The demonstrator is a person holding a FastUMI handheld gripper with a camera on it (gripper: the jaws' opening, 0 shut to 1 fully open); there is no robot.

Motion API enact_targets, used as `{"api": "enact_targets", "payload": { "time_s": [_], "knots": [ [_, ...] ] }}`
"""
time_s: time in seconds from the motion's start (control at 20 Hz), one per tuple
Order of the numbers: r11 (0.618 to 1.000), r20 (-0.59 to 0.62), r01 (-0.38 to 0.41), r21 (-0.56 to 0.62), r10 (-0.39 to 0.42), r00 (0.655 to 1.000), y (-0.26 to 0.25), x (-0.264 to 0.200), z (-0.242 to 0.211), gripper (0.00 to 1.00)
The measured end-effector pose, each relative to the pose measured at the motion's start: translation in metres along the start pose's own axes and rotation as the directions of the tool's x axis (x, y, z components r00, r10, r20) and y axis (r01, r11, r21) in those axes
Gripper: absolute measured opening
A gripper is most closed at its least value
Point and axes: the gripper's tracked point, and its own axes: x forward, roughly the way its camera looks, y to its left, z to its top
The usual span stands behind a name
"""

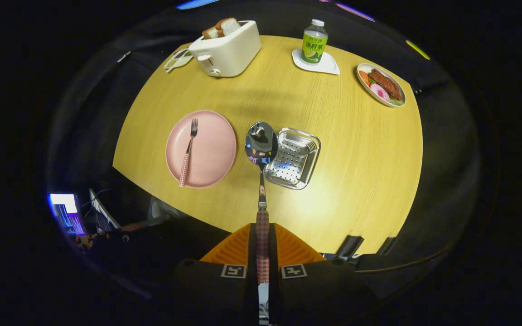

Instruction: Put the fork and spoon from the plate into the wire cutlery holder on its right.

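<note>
**Spoon in the tongs, bowl at the holder's left rim**

At the bottom centre of the frame the gripper (262, 253) is closed on the checked handle of the spoon (261, 149), both fingers pressing it; the spoon's long axis runs straight up the frame from the fingers, its shiny bowl at frame centre, high above the table and overlapping the left rim of the wire cutlery holder (293, 158); the holder lies just right of the spoon bowl, so the coming move likely calls for a small shift right and a lowering; left of centre the pink plate (215, 154) carries the fork (188, 151), its tines toward the top of the frame, handle toward the bottom, not yet moved; all rest on a yellow wooden table (356, 149); at upper left a white toaster (227, 50) with bread; at upper centre a bottle (314, 41) on a white coaster; at upper right a dish of food (381, 84); dark booth around.
</note>
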Motion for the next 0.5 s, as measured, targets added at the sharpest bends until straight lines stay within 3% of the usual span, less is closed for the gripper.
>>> {"api": "enact_targets", "payload": {
  "time_s": [0.2, 0.5],
  "knots": [
    [0.999, -0.147, 0.041, -0.027, -0.045, 0.988, -0.028, 0.012, -0.008, 0.13],
    [0.99, -0.36, 0.076, -0.116, -0.113, 0.926, -0.044, 0.031, 0.002, 0.13]
  ]
}}
